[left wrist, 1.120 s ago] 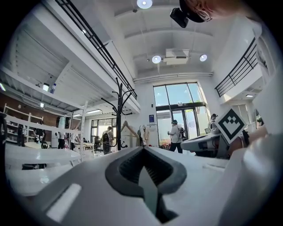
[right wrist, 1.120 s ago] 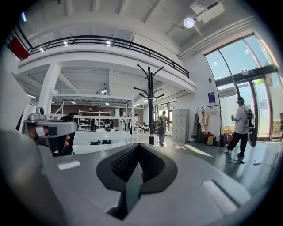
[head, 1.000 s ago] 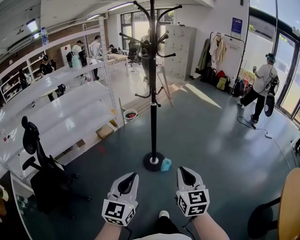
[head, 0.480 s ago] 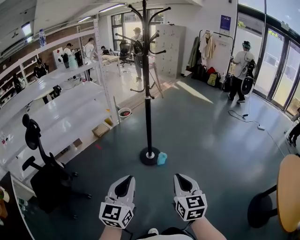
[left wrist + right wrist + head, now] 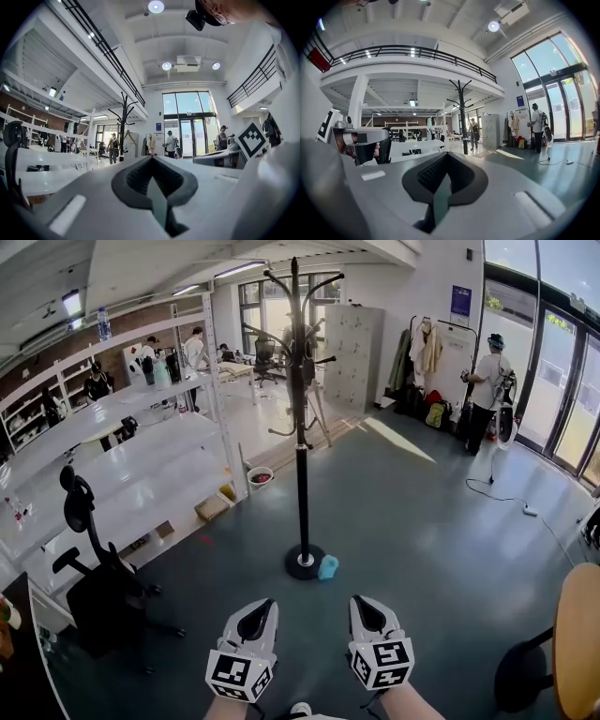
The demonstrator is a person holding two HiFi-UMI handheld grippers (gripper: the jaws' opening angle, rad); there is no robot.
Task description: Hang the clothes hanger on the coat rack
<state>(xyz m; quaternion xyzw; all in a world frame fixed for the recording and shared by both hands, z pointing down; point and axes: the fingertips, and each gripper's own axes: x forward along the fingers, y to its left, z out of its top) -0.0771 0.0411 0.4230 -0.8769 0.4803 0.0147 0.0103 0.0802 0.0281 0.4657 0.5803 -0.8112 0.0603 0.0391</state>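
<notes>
Step in hand, my read: locate and fetch. I can't pick out the hanger for certain in any view, and neither gripper carries it.

- Left gripper (image 5: 254, 613): fingers pressed together, nothing between them.
- Rack (image 5: 302, 427): upright on the floor (image 5: 422, 521), well ahead of both grippers. Single pole, round base, hooks at several heights.
- Right gripper (image 5: 365, 608): the same, fingers together and empty. Both grippers sit low, side by side, and point toward the rack.

To do it well:
- Find the hanger first and open the fingers before reaching.
- Grip it at the shoulder or neck so its hook is free to drop over a rack hook.
- Carry with one gripper and keep the other ready at the pole. A single pole on a small base likely rocks if bumped.
- A lower side hook looks like an easier reach than the top crown.
- Mind the blue item (image 5: 328, 567) just right of the base. It is a trip risk.

Surface and room:
- The floor is dark, smooth and glossy, with a sun patch beyond the rack.
- Left: white shelving (image 5: 141, 456), with a black chair (image 5: 94, 568) in front.
- Behind the rack: people at benches, grey lockers (image 5: 354, 348).
- Right: coats (image 5: 424, 348) on a rail, a person (image 5: 487, 390) by the glass doors, a cable (image 5: 506, 498) on the floor.
- Far right: the edge of a round wooden desk (image 5: 579, 643).
</notes>
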